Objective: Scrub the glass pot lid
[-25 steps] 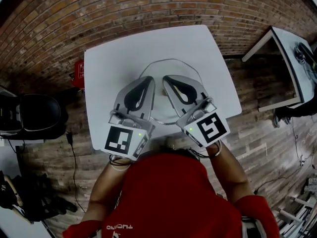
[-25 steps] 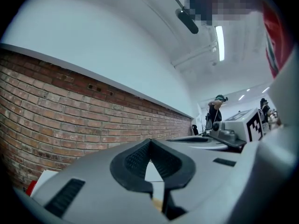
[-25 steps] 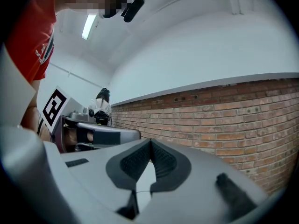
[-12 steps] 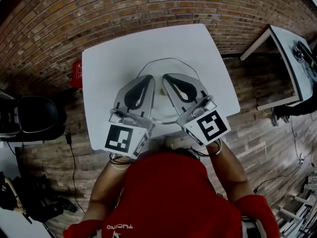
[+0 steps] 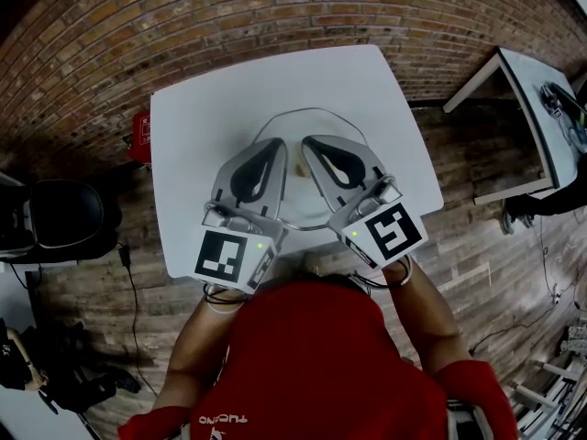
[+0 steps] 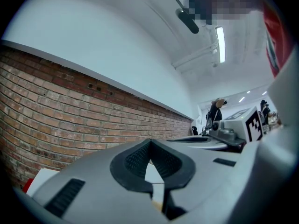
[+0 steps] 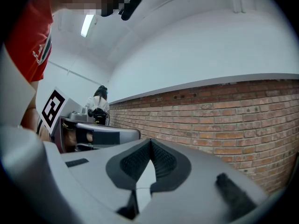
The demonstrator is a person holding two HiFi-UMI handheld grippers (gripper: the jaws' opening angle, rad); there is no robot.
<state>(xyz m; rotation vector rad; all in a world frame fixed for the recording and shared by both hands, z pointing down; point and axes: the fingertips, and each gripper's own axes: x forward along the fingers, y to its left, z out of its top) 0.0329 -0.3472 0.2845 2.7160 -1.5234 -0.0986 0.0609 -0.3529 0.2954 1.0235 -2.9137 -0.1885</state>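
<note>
My left gripper (image 5: 273, 147) and right gripper (image 5: 314, 145) are both closed, tips meeting, with nothing clamped in either; each gripper's own view confirms the pads together on empty space. They are held level and side by side over the glass pot lid (image 5: 316, 120), which lies flat near the middle of the white table (image 5: 197, 117). In my judgement this is a parked posture above the work, since neither gripper carries a scrubber, and it would suit the pause before scrubbing as well as the one after. Most of the lid is hidden under the gripper bodies, and both gripper views look out at the brick wall (image 6: 70, 106), so neither shows the glass. A small tan piece (image 5: 300, 165) shows between the grippers, possibly the lid's knob or a sponge. Whether either gripper touches the glass cannot be told.
</note>
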